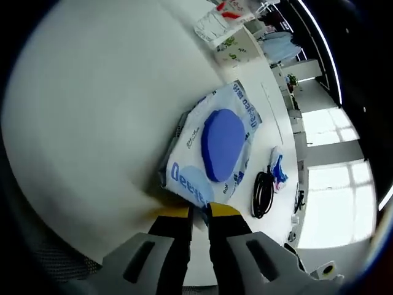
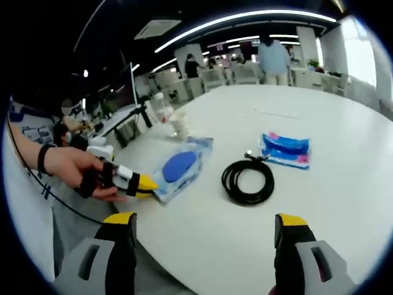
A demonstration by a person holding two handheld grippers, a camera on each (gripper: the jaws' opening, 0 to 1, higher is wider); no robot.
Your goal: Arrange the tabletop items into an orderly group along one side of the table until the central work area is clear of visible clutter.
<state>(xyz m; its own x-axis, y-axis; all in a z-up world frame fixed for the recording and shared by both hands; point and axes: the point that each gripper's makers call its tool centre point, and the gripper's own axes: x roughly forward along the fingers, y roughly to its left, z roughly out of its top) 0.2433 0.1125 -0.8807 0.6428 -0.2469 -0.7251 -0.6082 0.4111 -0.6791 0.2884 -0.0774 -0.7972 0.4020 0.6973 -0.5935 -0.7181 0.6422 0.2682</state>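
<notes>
The left hand-held gripper (image 1: 198, 212) is clenched on the near edge of the wet-wipes pack (image 1: 215, 150), its yellow-tipped jaws pinching the wrapper where it meets the edge of the white counter (image 1: 92, 110). In the right gripper view, a person's hand (image 2: 77, 169) steers that same hand-held gripper (image 2: 142, 184) at the pack's corner. The pack (image 2: 179, 167), white and blue with an oval blue lid, lies flat near the counter's edge. The right hand-held gripper (image 2: 206, 230) is released, jaws spread wide above bare counter (image 2: 344, 135), holding nothing. Just beyond it lies a coiled black cable (image 2: 248, 180), and past the cable, near but apart, a blue and pink packet (image 2: 285, 149). In the left gripper view the cable (image 1: 263, 193) and packet (image 1: 277, 171) sit just beside each other, beyond the pack. Farther off along the counter stand a clear bottle (image 2: 161, 106) and a white cup (image 2: 180, 125).
</notes>
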